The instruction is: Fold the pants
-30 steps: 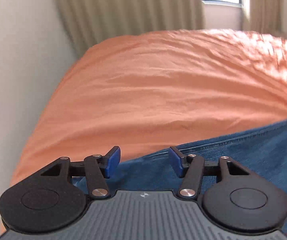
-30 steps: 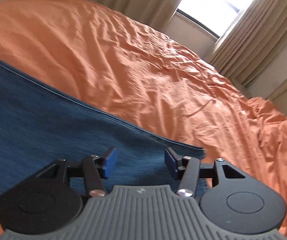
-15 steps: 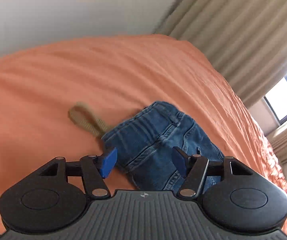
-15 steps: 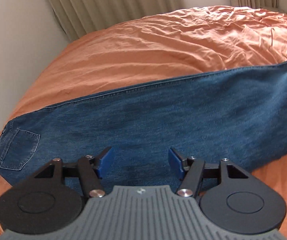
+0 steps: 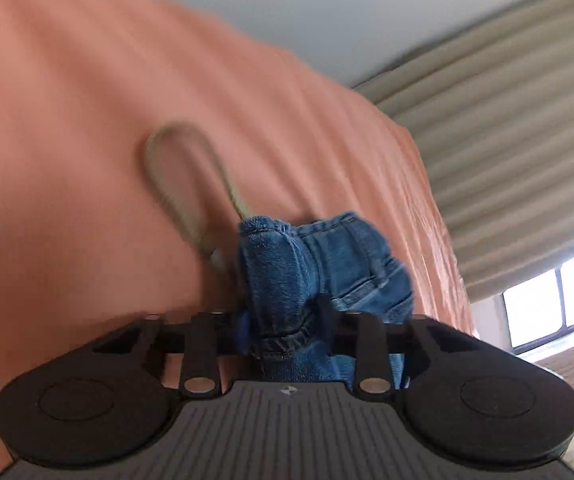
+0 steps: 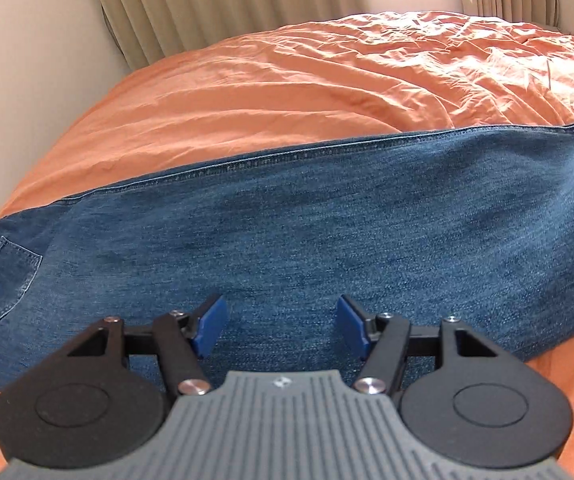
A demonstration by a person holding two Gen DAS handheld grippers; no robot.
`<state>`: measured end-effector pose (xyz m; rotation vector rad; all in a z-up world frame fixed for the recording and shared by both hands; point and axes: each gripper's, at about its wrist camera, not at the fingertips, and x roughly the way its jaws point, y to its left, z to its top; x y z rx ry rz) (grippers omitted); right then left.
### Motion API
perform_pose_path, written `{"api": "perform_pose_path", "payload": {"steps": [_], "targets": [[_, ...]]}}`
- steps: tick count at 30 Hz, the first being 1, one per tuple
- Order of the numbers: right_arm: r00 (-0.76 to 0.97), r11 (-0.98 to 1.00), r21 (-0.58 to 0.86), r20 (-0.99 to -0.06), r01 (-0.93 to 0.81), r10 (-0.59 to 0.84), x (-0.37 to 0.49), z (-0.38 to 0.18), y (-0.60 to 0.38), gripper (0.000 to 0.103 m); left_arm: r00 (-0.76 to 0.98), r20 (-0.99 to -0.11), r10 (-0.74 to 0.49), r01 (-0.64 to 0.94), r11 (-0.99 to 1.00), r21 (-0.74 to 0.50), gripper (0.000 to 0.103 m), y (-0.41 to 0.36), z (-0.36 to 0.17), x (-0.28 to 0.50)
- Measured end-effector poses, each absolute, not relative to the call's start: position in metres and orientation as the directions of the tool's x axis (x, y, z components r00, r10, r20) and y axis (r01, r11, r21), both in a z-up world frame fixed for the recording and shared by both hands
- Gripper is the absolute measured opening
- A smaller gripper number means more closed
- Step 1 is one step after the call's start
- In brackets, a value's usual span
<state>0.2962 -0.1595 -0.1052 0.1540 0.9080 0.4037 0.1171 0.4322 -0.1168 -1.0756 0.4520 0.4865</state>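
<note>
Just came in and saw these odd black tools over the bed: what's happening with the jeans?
A person is folding a pair of blue denim jeans laid flat across an orange bedsheet, using a hand-held gripper in each hand. The left gripper has just been closing and now pinches a bunched end of the jeans, beside a loop of tan webbing belt. The right gripper hovers open above the middle of the leg, holding nothing. No fold is visible yet.

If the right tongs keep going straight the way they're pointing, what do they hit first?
Most likely the jeans: the right tongs stand open, aimed down at the flat denim leg spread across the orange bedcover. Nothing shows in between, though depth is unclear.
</note>
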Motion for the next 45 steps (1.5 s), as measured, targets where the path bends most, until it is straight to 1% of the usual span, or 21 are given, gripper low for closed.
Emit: {"api": "perform_pose_path", "payload": {"steps": [1, 4, 6, 8, 10, 12, 14, 17, 18, 20, 22, 23, 24, 25, 28, 31, 34, 36, 39, 43, 45], "targets": [[0.544, 0.912, 0.307, -0.733, -0.272, 0.409, 0.297, -0.105, -0.161, 0.058, 0.811, -0.558, 0.178, -0.570, 0.456, -0.683, 0.018, 0.427, -0.097, 0.118], [0.531, 0.908, 0.328, -0.736, -0.261, 0.419, 0.298, -0.106, -0.165, 0.058, 0.821, -0.516, 0.242, -0.546, 0.594, -0.591, 0.017, 0.405, -0.042, 0.123], [0.523, 0.909, 0.320, -0.744, -0.267, 0.416, 0.298, -0.107, -0.165, 0.058, 0.807, -0.510, 0.299, -0.562, 0.653, -0.507, 0.016, 0.396, -0.030, 0.131], [0.520, 0.915, 0.297, -0.755, -0.274, 0.401, 0.298, -0.108, -0.164, 0.058, 0.760, -0.556, 0.336, -0.605, 0.677, -0.418, 0.016, 0.399, -0.041, 0.146], [0.524, 0.917, 0.284, -0.755, -0.279, 0.393, 0.299, -0.110, -0.166, 0.058, 0.699, -0.625, 0.346, -0.657, 0.656, -0.371, 0.017, 0.409, -0.066, 0.159], [0.526, 0.924, 0.281, -0.761, -0.260, 0.380, 0.302, -0.112, -0.171, 0.058, 0.649, -0.672, 0.357, -0.694, 0.641, -0.329, 0.017, 0.415, -0.089, 0.171], [0.531, 0.926, 0.298, -0.759, -0.231, 0.376, 0.305, -0.114, -0.180, 0.058, 0.616, -0.696, 0.369, -0.714, 0.634, -0.297, 0.017, 0.411, -0.107, 0.175], [0.555, 0.945, 0.279, -0.766, -0.169, 0.325, 0.309, -0.115, -0.198, 0.058, 0.595, -0.709, 0.377, -0.723, 0.636, -0.269, 0.019, 0.406, -0.113, 0.183], [0.557, 0.946, 0.288, -0.767, -0.145, 0.319, 0.311, -0.116, -0.205, 0.058, 0.580, -0.716, 0.389, -0.718, 0.658, -0.224, 0.022, 0.398, -0.110, 0.191], [0.563, 0.939, 0.331, -0.761, -0.093, 0.324, 0.315, -0.114, -0.219, 0.057, 0.551, -0.716, 0.429, -0.702, 0.702, -0.120, 0.033, 0.383, -0.100, 0.206], [0.580, 0.927, 0.372, -0.747, -0.039, 0.324, 0.316, -0.108, -0.233, 0.058, 0.540, -0.710, 0.453, -0.697, 0.713, -0.075, 0.046, 0.379, -0.089, 0.202], [0.597, 0.925, 0.378, -0.738, -0.020, 0.315, 0.315, -0.103, -0.241, 0.058, 0.535, -0.709, 0.459, -0.700, 0.710, -0.069, 0.051, 0.377, -0.084, 0.202], [0.620, 0.925, 0.381, -0.726, -0.001, 0.299, 0.314, -0.097, -0.250, 0.058, 0.528, -0.702, 0.478, -0.710, 0.701, -0.057, 0.059, 0.375, -0.076, 0.197], [0.642, 0.922, 0.386, -0.712, 0.022, 0.283, 0.312, -0.091, -0.261, 0.058, 0.525, -0.686, 0.504, -0.723, 0.690, -0.047, 0.062, 0.371, -0.069, 0.198], [0.694, 0.888, 0.442, -0.680, 0.128, 0.239, 0.313, -0.079, -0.304, 0.058, 0.542, -0.634, 0.551, -0.723, 0.690, -0.019, 0.063, 0.353, -0.048, 0.182], [0.711, 0.822, 0.518, -0.669, 0.236, 0.218, 0.321, -0.076, -0.355, 0.049, 0.595, -0.618, 0.514, -0.674, 0.737, -0.035, 0.063, 0.329, -0.029, 0.175], [0.731, 0.767, 0.572, -0.650, 0.291, 0.207, 0.328, -0.074, -0.409, 0.048, 0.655, -0.622, 0.429, -0.593, 0.802, -0.072, 0.063, 0.301, -0.012, 0.163], [0.736, 0.746, 0.583, -0.650, 0.322, 0.191, 0.332, -0.076, -0.444, 0.048, 0.686, -0.624, 0.375, -0.535, 0.841, -0.082, 0.062, 0.274, -0.007, 0.169], [0.728, 0.707, 0.613, -0.654, 0.352, 0.204, 0.335, -0.085, -0.489, 0.047, 0.705, -0.637, 0.312, -0.461, 0.884, -0.077, 0.062, 0.240, -0.010, 0.183], [0.718, 0.652, 0.656, -0.654, 0.381, 0.237, 0.340, -0.109, -0.530, 0.036, 0.715, -0.650, 0.256, -0.387, 0.920, -0.064, 0.062, 0.197, -0.022, 0.211], [0.719, 0.626, 0.681, -0.643, 0.379, 0.264, 0.345, -0.124, -0.543, 0.035, 0.716, -0.658, 0.233, -0.365, 0.928, -0.069, 0.062, 0.183, -0.028, 0.222]]}}
